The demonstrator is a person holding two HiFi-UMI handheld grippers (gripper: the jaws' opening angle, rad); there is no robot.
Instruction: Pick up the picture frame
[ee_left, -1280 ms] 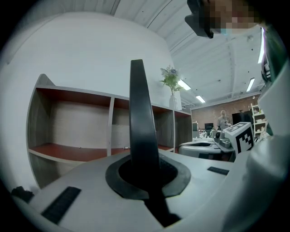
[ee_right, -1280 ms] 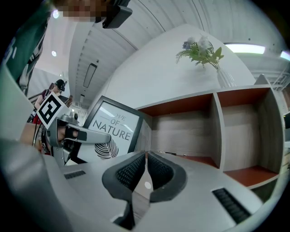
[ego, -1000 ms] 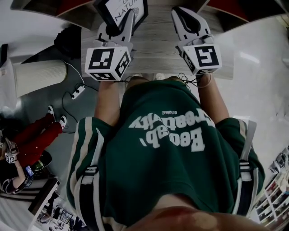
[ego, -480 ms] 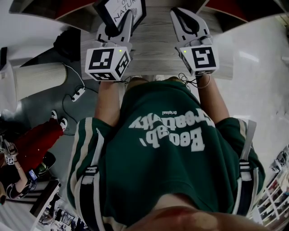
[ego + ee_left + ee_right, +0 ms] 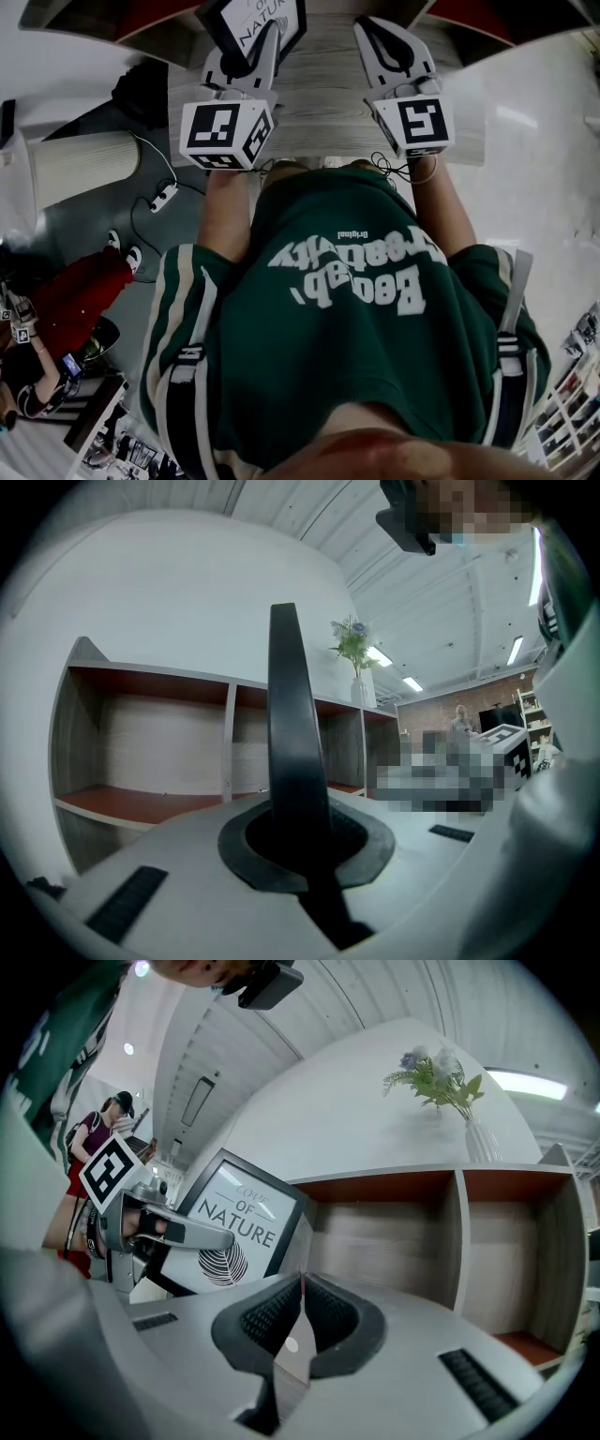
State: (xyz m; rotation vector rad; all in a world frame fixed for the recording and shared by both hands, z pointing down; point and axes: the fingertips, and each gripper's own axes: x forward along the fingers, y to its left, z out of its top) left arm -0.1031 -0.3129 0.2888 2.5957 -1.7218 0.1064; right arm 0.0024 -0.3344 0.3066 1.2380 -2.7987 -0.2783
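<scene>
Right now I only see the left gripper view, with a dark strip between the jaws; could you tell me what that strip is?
Observer: It is the edge of the frame; the right gripper view shows the left hand-held gripper shut on it.
Operator: Thank you. What is in the frame?
Observer: A white print reading "OF NATURE" above a leaf drawing.
Operator: And is the right hand-held gripper free?
Observer: Yes, the right hand-held gripper has its jaws together on nothing, apart from the frame.
</scene>
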